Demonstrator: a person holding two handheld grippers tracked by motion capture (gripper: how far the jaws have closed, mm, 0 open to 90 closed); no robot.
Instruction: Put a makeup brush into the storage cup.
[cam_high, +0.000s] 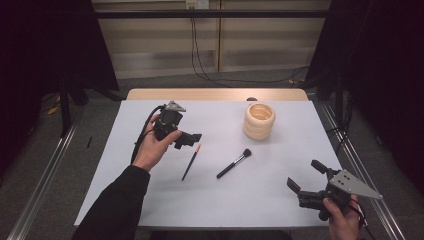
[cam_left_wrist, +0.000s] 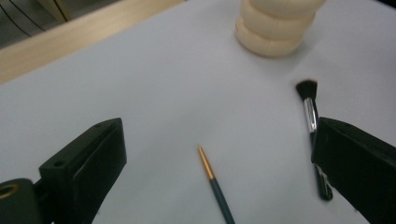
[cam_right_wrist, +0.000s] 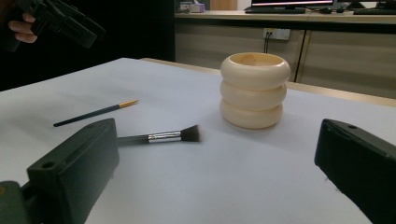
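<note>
Two tools lie on our white table (cam_high: 150, 200), below a cream ringed holder (cam_high: 259, 120) standing empty at one o'clock from centre. Our right gripper (cam_high: 306, 178) hovers at five o'clock, jaws wide; our left gripper (cam_high: 190, 139) hangs at ten o'clock, jaws wide too, above the thin brush. Near centre rests the makeup brush (cam_high: 233, 163), and at its nine o'clock the thin brush (cam_high: 191, 162). Likely we pick one: straddle its handle squarely, then close gently.

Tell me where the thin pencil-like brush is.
In the high view the thin brush lies flat on the table's middle, just left of the makeup brush, below the left tool.
</note>
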